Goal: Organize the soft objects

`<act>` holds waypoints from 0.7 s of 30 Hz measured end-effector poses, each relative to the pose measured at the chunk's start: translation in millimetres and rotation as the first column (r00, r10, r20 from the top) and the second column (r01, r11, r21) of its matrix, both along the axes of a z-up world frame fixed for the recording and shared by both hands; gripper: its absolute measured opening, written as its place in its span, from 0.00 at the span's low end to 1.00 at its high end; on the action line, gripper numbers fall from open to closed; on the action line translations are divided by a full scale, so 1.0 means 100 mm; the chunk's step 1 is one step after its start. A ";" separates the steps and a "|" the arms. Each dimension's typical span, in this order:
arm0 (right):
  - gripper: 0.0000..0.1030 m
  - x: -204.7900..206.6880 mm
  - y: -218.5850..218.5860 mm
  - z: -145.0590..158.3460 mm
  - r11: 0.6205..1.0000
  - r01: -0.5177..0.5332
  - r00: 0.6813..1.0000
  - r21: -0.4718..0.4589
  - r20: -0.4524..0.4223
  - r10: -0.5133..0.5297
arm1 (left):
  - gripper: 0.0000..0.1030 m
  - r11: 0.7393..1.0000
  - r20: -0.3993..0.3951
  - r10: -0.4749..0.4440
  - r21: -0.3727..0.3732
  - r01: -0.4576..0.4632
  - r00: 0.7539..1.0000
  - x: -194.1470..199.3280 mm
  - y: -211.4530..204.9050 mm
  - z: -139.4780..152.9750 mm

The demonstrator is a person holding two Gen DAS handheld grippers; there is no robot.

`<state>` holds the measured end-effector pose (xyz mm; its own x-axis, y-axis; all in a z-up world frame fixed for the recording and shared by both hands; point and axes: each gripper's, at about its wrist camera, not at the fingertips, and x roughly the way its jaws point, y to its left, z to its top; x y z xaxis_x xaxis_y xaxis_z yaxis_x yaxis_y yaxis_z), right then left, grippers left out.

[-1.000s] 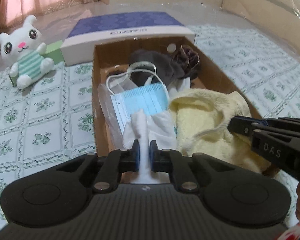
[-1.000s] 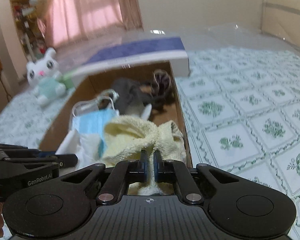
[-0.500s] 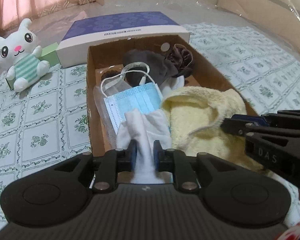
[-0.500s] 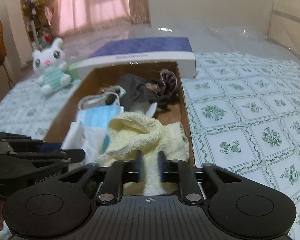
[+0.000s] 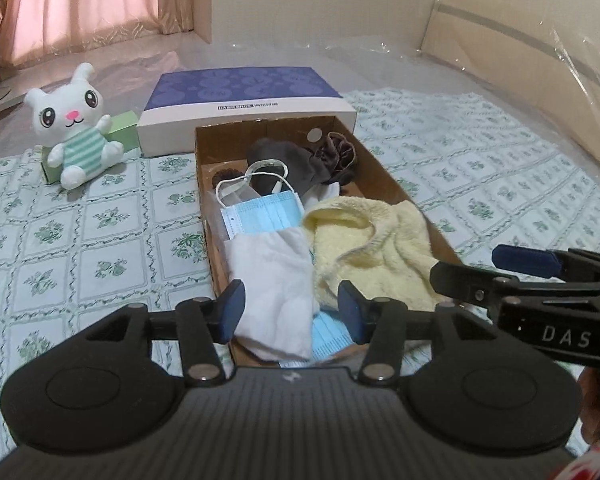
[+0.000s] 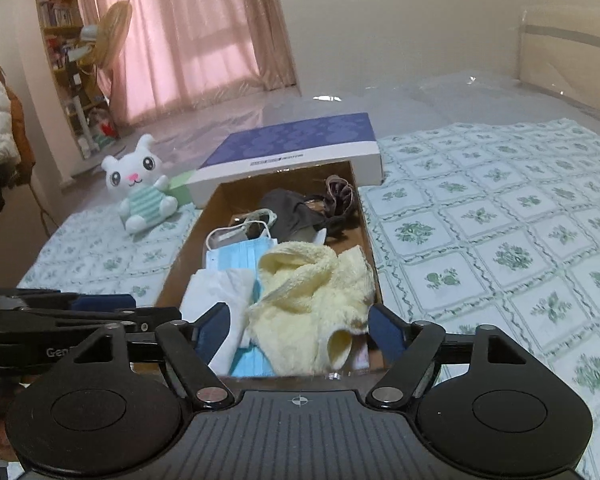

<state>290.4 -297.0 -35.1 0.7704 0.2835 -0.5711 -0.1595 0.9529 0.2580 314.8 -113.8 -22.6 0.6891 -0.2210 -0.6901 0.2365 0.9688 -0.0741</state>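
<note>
A brown cardboard box [image 5: 388, 184] [image 6: 192, 240] lies on the bed. In it lie a white cloth [image 5: 276, 272] [image 6: 220, 292], a yellow towel [image 5: 376, 248] [image 6: 312, 292], a blue face mask [image 5: 264, 212] [image 6: 240, 256], a dark grey cloth [image 5: 288, 160] [image 6: 288, 208] and a brown scrunchie [image 5: 340, 152] [image 6: 338, 196]. My left gripper [image 5: 292, 312] is open above the white cloth at the box's near end. My right gripper [image 6: 298, 326] is open above the yellow towel. Both are empty.
A purple and white box lid [image 5: 244, 100] [image 6: 300, 152] lies behind the box. A white plush bunny [image 5: 74, 128] [image 6: 140, 188] leans on a green block [image 5: 120, 136] at the left. The bed carries a green floral sheet [image 5: 100, 232] [image 6: 500, 248].
Both grippers have opened, letting go of the white cloth and the yellow towel, which now lie in the box. Both have drawn back and risen a little.
</note>
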 end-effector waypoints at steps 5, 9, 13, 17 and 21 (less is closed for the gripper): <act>0.75 -0.27 0.00 0.14 0.999 0.011 1.000 0.034 0.004 -0.011 | 0.49 1.000 0.006 0.014 -0.013 -0.014 1.000 -0.28 0.09 0.14; 0.76 -0.51 0.04 0.25 0.999 0.002 1.000 0.038 0.013 -0.002 | 0.50 1.000 0.012 0.028 -0.010 -0.028 1.000 -0.53 0.16 0.24; 0.76 -0.75 0.08 0.32 0.999 -0.011 0.999 0.038 0.030 0.010 | 0.50 0.999 0.019 0.037 -0.014 -0.037 0.999 -0.81 0.24 0.36; 0.76 -0.97 0.13 0.38 0.999 -0.020 0.999 0.037 0.038 0.018 | 0.51 0.998 0.036 0.059 0.000 -0.059 0.998 -1.08 0.31 0.44; 0.76 -1.16 0.19 0.41 0.999 -0.030 0.999 0.035 0.032 0.029 | 0.51 0.998 0.032 0.066 -0.012 -0.066 0.997 -1.33 0.37 0.49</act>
